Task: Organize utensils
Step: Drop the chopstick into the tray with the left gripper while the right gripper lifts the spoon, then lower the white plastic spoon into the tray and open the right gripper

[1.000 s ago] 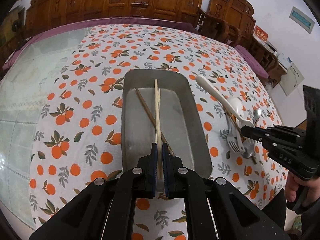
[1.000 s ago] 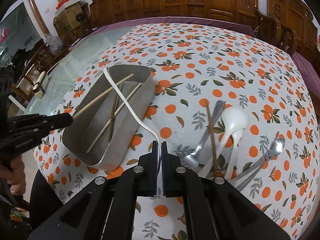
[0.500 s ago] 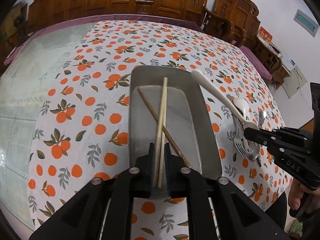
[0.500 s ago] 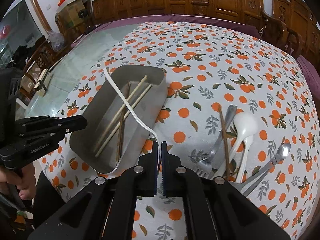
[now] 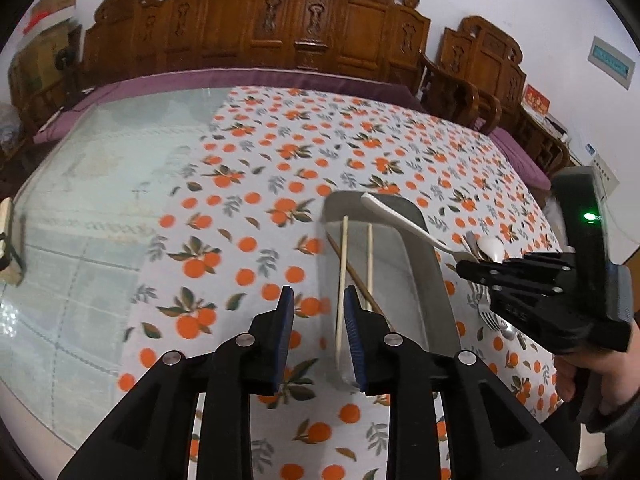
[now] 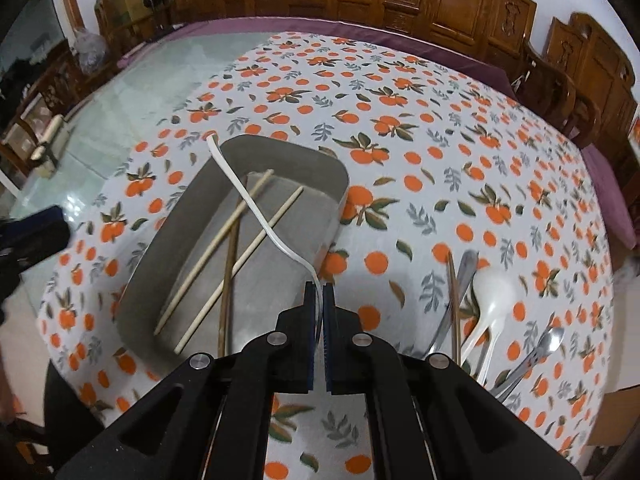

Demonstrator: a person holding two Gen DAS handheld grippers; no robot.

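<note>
Left of the metal tray (image 5: 434, 280), the left tool (image 5: 316, 312) is held above the orange-print tablecloth (image 5: 248, 208) that covers the table; its jaws have just been opening and are parted by a narrow gap, and nothing is pinched between them. Just beside its right pad, a pale chopstick (image 5: 341, 280) is seen lying free in the tray, its near end resting toward the near wall. A second pale chopstick (image 5: 370, 256) and a darker brown one (image 5: 352, 272) are laid in the tray as well, the brown one crossing under them at a slant. Above the tray's right wall, a white spoon handle (image 6: 256, 208) is held up across the tray by the right tool (image 6: 319, 300), whose jaws are closed tight on its near end; the handle's far tip is seen over the tray's far left corner. Right of the tray, on the tablecloth, a loose pile is left: a brown chopstick (image 6: 454, 304), a metal fork (image 6: 460, 284), a white ladle-shaped spoon (image 6: 492, 296) and a metal spoon (image 6: 540, 348), lying close together and partly overlapping. A person's hand (image 5: 596, 372) is seen gripping the right tool's body.
</note>
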